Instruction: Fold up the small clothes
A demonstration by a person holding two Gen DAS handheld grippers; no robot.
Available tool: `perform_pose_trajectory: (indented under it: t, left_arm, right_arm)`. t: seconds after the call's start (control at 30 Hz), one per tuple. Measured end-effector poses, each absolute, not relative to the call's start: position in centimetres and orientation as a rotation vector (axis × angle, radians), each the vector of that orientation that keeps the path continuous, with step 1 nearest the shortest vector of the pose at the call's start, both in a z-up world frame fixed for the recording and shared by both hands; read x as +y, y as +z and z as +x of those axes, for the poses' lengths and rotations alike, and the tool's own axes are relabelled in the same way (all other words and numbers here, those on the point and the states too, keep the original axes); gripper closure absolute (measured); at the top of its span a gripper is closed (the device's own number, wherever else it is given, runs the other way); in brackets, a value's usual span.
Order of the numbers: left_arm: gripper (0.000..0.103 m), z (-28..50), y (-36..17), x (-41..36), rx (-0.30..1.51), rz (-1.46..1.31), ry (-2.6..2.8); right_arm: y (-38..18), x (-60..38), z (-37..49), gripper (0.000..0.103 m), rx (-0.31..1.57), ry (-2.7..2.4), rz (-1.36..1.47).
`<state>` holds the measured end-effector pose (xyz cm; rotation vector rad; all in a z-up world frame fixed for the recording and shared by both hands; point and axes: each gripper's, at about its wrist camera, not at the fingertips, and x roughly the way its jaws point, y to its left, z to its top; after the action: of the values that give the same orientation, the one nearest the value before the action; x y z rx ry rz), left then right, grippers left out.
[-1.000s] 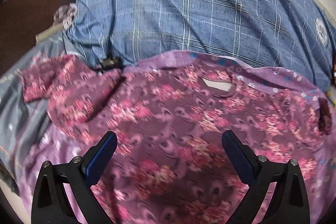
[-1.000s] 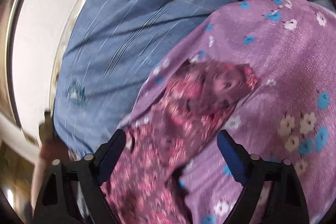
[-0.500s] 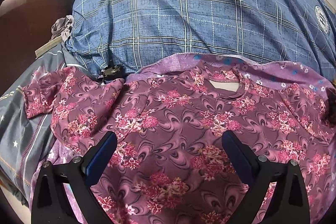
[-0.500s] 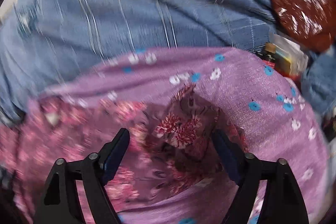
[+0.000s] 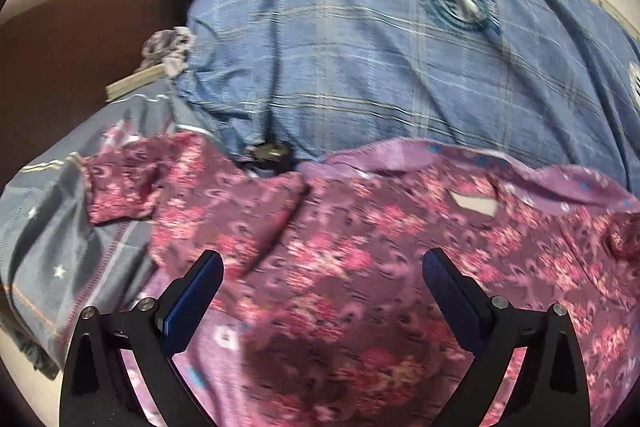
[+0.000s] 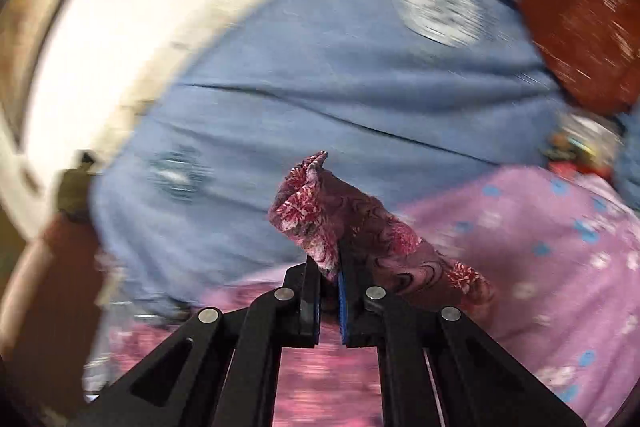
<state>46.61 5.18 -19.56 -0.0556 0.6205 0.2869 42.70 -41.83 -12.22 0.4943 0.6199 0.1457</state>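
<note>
i see a big blue plaid quilt with round printed emblems [image 5: 380,47] heaped along a pale cream wall [image 6: 132,15]. a lilac bedsheet with small blue and white flowers [image 6: 560,247] covers the bed. at the left, a grey-blue striped cloth with white stars [image 5: 60,247] lies beside a dark brown headboard [image 5: 72,67]. a rust-red patterned cushion [image 6: 584,35] sits far right, blurred.

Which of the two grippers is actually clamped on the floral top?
The right gripper: its jaws pinch a bunched sleeve of the maroon floral top. The left gripper hovers open above it.
</note>
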Motion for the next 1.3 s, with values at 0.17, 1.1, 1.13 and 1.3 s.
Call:
perform_pose_trajectory:
  t: [0.17, 1.1, 1.13, 1.3]
  left_arm:
    - [0.003, 45.6, -18.6, 8.5, 0.593, -0.114, 0.362]
    - [0.038, 52.4, -24.5, 8.7, 0.866, -0.388, -0.041]
    - [0.038, 53.1, -24.9, 8.0, 0.879, -0.378, -0.053]
    - [0.041, 56.7, -27.6, 4.8, 0.971, -0.363, -0.151]
  right_arm:
    - [-9.6, -33.8, 43.6, 0.097, 0.619, 0.272, 0.449]
    - [-28.9, -40.7, 39.7, 0.050, 0.741, 0.113, 0.693]
    - [-30.0, -42.0, 39.5, 0.050, 0.738, 0.104, 0.728]
    - [-31.1, -44.7, 39.5, 0.047, 0.742, 0.103, 0.797]
